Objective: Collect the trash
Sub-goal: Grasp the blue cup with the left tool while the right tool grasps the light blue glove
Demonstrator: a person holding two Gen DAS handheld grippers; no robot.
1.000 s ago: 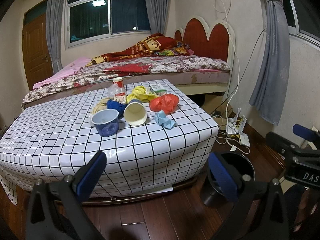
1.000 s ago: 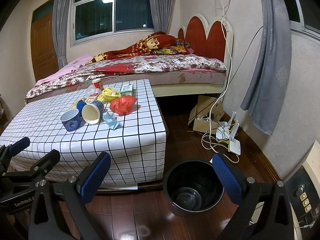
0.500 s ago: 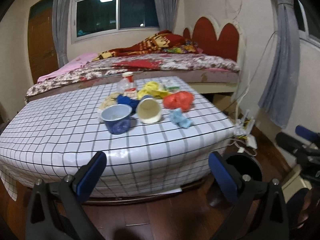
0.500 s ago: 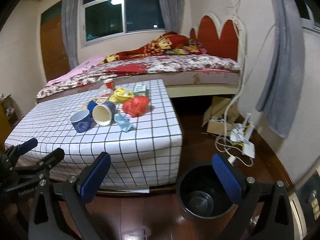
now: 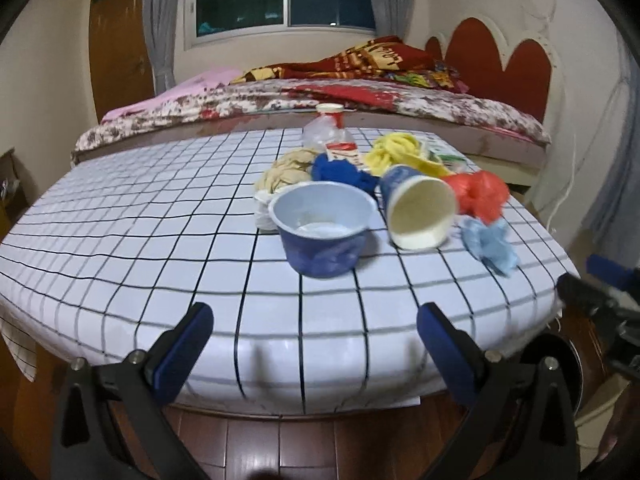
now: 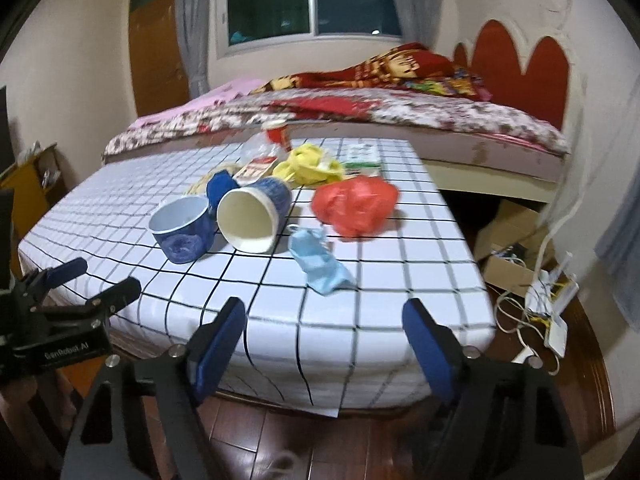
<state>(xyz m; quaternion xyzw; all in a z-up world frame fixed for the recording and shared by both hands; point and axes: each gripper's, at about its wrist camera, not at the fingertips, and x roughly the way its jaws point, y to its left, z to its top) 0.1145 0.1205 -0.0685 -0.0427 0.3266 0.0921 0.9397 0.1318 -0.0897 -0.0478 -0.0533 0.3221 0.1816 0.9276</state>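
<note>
Trash lies on a checked table (image 5: pixel 120 240) (image 6: pixel 400 292): an upright blue bowl (image 5: pixel 322 228) (image 6: pixel 182 228), a paper cup on its side (image 5: pixel 420 206) (image 6: pixel 254 212), a red plastic bag (image 5: pixel 480 194) (image 6: pixel 354 204), a crumpled light-blue mask (image 5: pixel 490 244) (image 6: pixel 318 262), yellow wrapping (image 5: pixel 396 152) (image 6: pixel 310 164), a dark blue wad (image 5: pixel 340 172) and a clear bottle (image 5: pixel 330 128). My left gripper (image 5: pixel 314 344) is open and empty before the table's near edge. My right gripper (image 6: pixel 324 340) is open and empty, in front of the mask.
A black bin (image 5: pixel 560 360) stands on the wooden floor by the table's right corner, mostly hidden. A bed (image 6: pixel 400 116) lies behind the table. Cables and a white router (image 6: pixel 556 304) lie on the floor at the right. The other gripper shows at each view's edge.
Both grippers have moved up and forward toward the table. The trash now looks larger and nearer. The bin has dropped out of the right wrist view. Both stay open.
</note>
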